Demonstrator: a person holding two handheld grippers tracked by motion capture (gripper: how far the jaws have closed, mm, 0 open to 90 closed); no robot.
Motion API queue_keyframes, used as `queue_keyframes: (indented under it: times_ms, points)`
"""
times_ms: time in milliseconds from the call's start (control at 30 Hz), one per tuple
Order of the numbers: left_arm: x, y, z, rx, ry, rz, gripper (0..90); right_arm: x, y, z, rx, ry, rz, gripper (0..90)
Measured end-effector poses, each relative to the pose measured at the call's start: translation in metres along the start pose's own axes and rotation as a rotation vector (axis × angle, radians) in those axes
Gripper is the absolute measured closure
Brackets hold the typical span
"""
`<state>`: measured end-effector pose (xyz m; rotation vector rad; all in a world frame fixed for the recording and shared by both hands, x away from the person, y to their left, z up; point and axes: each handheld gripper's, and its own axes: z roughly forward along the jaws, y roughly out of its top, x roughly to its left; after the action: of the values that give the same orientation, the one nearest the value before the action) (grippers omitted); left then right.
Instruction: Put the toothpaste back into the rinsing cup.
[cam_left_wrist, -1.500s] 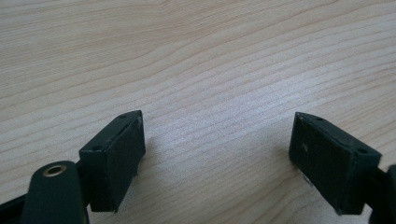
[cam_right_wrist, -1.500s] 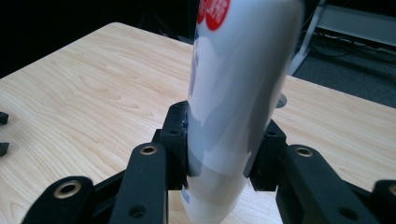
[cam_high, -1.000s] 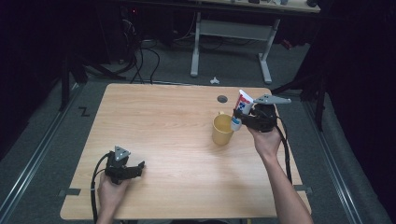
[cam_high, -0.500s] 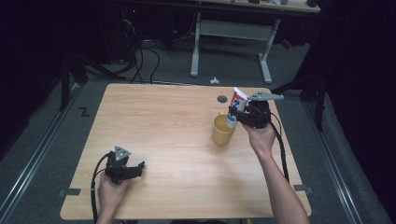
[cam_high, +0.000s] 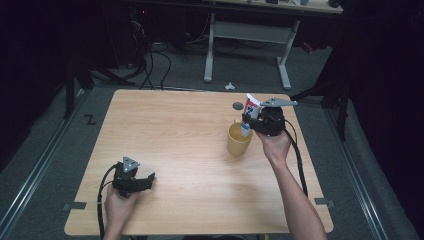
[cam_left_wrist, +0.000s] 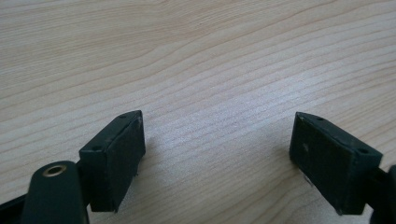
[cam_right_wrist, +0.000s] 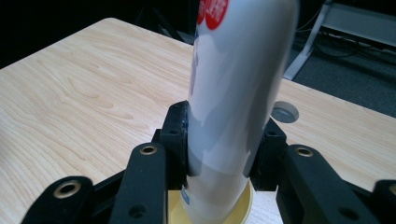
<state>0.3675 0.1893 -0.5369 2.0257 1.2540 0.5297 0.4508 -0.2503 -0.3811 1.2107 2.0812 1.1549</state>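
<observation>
A white toothpaste tube (cam_high: 250, 114) with red and blue print stands cap-down over the yellow cup (cam_high: 237, 142) at the table's right middle. My right gripper (cam_high: 252, 122) is shut on the tube. In the right gripper view both black pads (cam_right_wrist: 175, 140) squeeze the tube (cam_right_wrist: 233, 93), whose lower end reaches into the cup's rim (cam_right_wrist: 247, 205). My left gripper (cam_high: 146, 181) rests on the table near the front left, open. In the left gripper view its jaws (cam_left_wrist: 217, 158) stand wide apart over bare wood.
The wooden table (cam_high: 170, 130) has a round cable hole (cam_high: 238, 105) behind the cup. A white desk frame (cam_high: 245, 45) and cables stand on the floor beyond the far edge. Cables trail from both grippers.
My right gripper has carried the tube leftward and lowered it, so the cap end now sits over the cup's mouth. The left gripper has stayed put.
</observation>
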Motion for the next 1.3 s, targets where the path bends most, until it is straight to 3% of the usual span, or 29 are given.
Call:
queue_keyframes:
  times_ms: [900, 1300]
  points:
    - [0.0, 0.0, 0.0, 0.0, 0.0, 0.001, 18.7, -0.002, -0.016, 0.026, 0.052, -0.009, 0.02, 64.4]
    - [0.0, 0.0, 0.0, 0.0, -0.001, 0.001, 18.7, 0.007, -0.019, 0.04, 0.085, 0.007, 0.001, 64.3]
